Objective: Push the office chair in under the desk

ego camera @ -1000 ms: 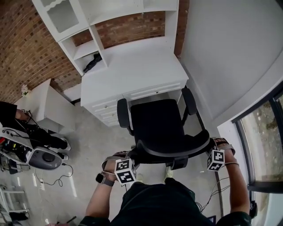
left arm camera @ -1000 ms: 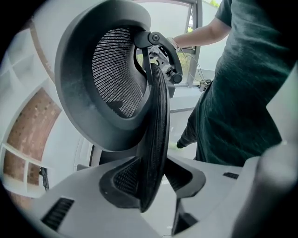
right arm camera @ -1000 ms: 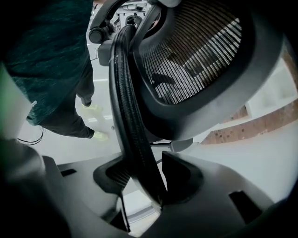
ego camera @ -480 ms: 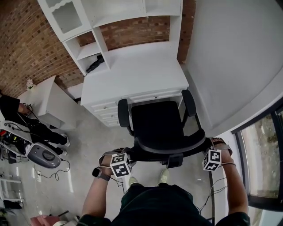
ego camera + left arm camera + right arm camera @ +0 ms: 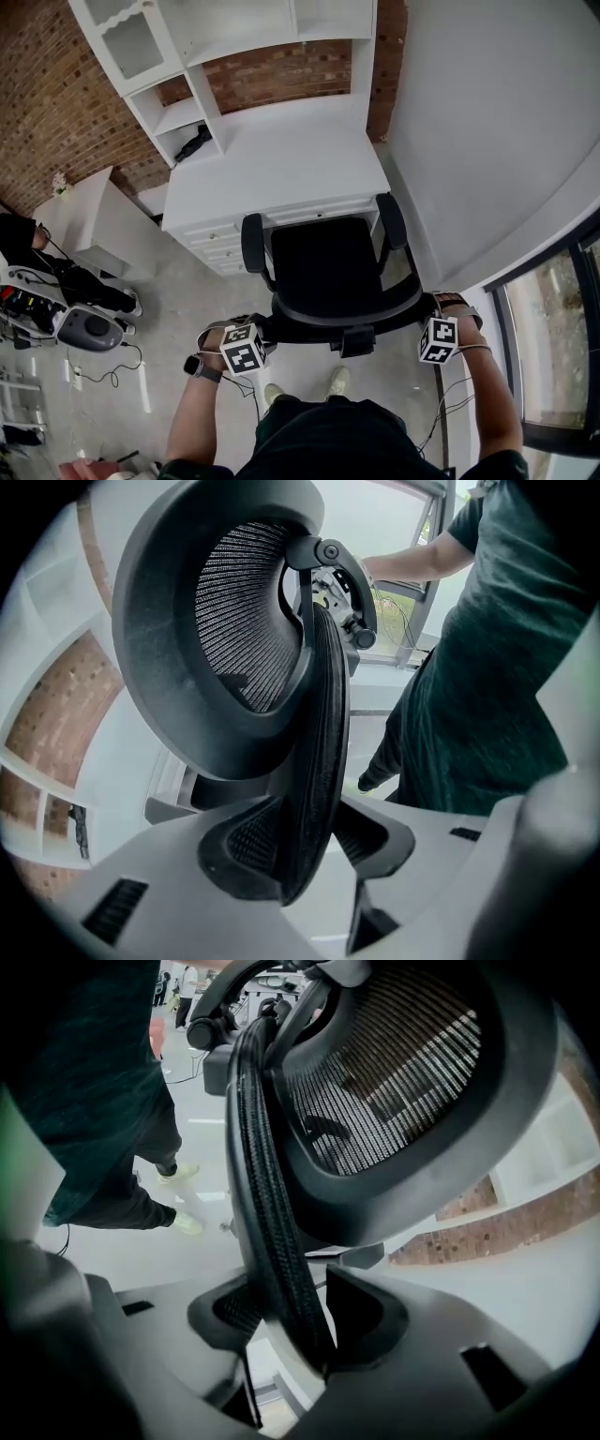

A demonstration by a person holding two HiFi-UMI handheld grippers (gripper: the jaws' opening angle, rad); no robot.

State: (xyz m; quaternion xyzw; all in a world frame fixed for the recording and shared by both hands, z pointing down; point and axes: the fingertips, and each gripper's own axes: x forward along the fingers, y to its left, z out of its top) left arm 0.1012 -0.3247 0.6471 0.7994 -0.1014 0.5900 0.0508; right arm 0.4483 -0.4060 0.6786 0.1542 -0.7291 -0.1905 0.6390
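The black office chair (image 5: 323, 267) stands in front of the white desk (image 5: 272, 164), its seat front at the desk's drawer edge and its armrests just outside it. My left gripper (image 5: 265, 330) is shut on the left edge of the mesh backrest (image 5: 319, 761), which runs between its jaws (image 5: 305, 841). At the other side, my right gripper (image 5: 419, 317) is shut on the backrest's right rim (image 5: 267, 1213), which is pinched between its pads (image 5: 300, 1321). The chair's base and wheels are hidden under the seat.
A grey wall (image 5: 487, 141) runs close along the chair's right side, with a window (image 5: 562, 375) behind it. A white side cabinet (image 5: 94, 220) and a machine with cables (image 5: 84, 328) sit at the left. A black object (image 5: 194, 142) lies in the desk's shelf.
The chair has rolled forward toward the desk, and its seat front now reaches the drawers. Both grippers and the person's feet have followed it, still holding the backrest.
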